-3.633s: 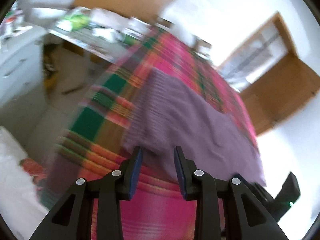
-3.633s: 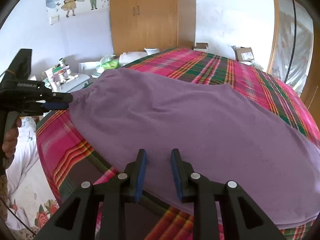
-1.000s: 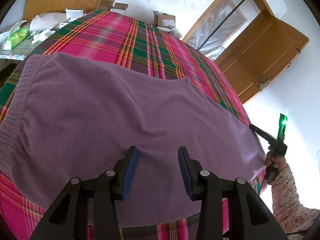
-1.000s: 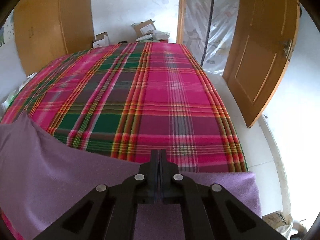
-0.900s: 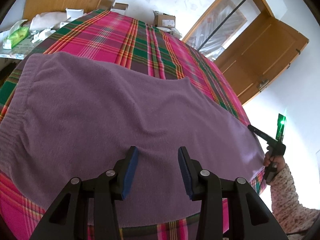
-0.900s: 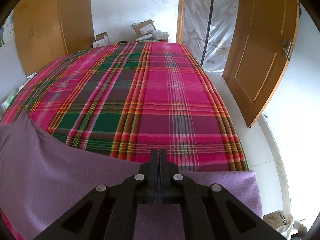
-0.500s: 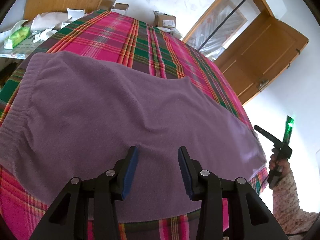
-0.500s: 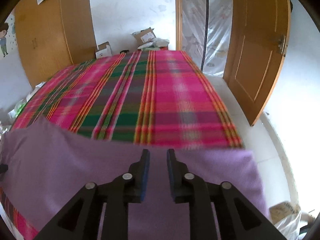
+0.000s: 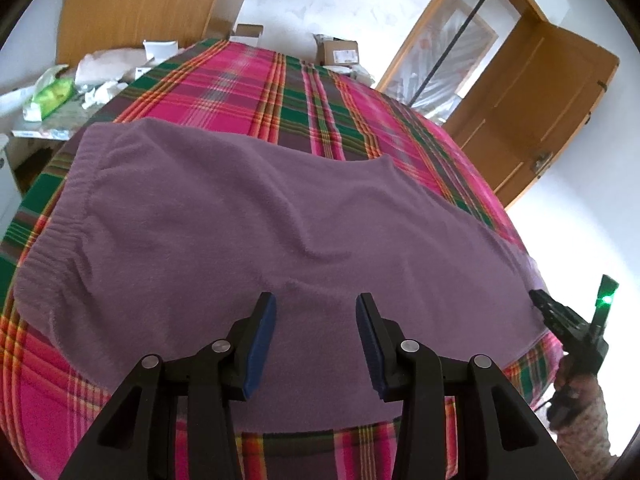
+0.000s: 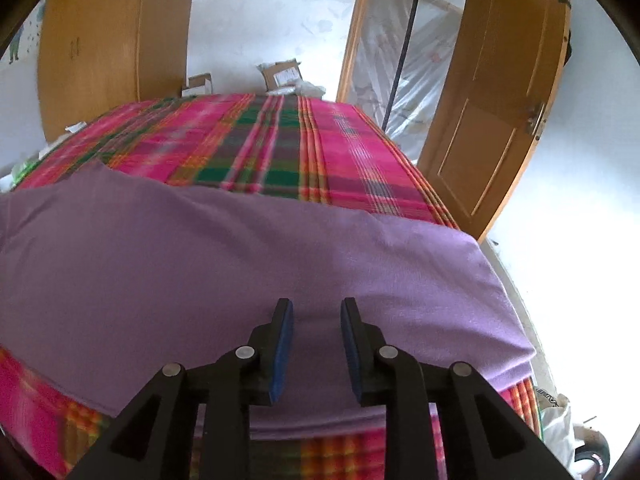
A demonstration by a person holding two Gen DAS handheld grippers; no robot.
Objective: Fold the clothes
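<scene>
Left wrist view: purple garment (image 9: pixel 248 232) spread flat on the plaid bed (image 9: pixel 320 92), long axis running left to right, elastic waistband at far left. Left tool (image 9: pixel 316 320) spread, empty, hovering over the near edge mid-length. Right tool (image 10: pixel 316 324) nearer the right-hand end, parted and empty, having just opened from its shut pinch and slid back toward mid-cloth.

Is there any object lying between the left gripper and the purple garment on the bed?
Nothing visible. The left gripper hangs open directly over the purple garment, which lies bare on the plaid blanket.
</scene>
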